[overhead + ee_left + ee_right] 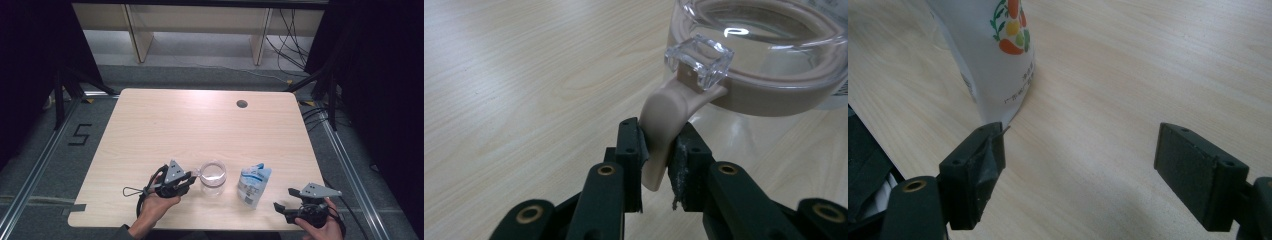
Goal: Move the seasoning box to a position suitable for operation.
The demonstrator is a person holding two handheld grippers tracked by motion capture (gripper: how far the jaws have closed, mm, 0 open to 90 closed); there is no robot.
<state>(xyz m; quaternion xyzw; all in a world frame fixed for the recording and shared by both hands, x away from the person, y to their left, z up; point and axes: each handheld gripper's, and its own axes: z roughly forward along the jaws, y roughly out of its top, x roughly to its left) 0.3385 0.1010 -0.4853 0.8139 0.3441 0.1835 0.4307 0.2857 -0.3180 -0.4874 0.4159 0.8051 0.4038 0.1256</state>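
Clear plastic jug with a beige band and beige curved handle point(664, 125) stands upright on the light wood counter point(165, 125), near its front edge, left of centre. Left gripper point(189, 180) has its jaws clamped on that handle, one pad each side, clear lid tab just above. White stand-up pouch with fruit print point(253, 184) stands just right of the jug, apart from it. Right gripper point(281, 200) sits right of the pouch, jaws spread wide, nothing between them.
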